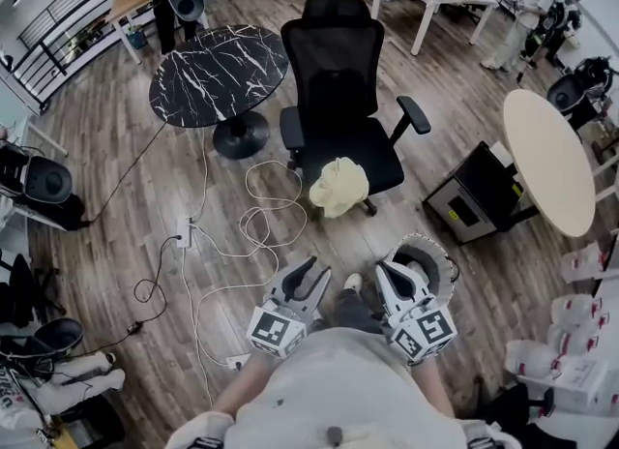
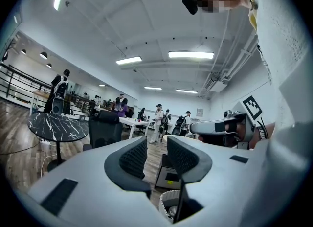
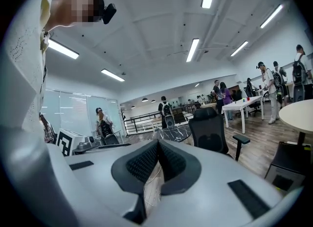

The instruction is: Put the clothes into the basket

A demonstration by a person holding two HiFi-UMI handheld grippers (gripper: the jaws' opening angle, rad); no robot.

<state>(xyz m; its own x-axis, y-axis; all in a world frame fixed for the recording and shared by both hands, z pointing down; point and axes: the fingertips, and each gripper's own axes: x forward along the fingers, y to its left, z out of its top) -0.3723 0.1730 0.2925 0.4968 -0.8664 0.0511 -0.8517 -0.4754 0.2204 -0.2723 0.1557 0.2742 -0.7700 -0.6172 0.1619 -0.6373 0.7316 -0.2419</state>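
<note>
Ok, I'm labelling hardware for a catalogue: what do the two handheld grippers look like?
Both the left gripper and right gripper have light grey bodies, dark ribbed pads and a white cube with black square markers. The person wears a pale top.

The left gripper (image 1: 314,273) points level, fingers (image 2: 133,158) apart and empty; the right gripper (image 1: 395,273), beside it, fingers together.

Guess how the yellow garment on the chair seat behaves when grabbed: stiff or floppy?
Probably floppy: the yellow garment lies crumpled and seems to droop over the chair seat's front edge. Likely light, since it sits as a small soft heap. One pinch may lift it bunched, with loose ends trailing.
</note>
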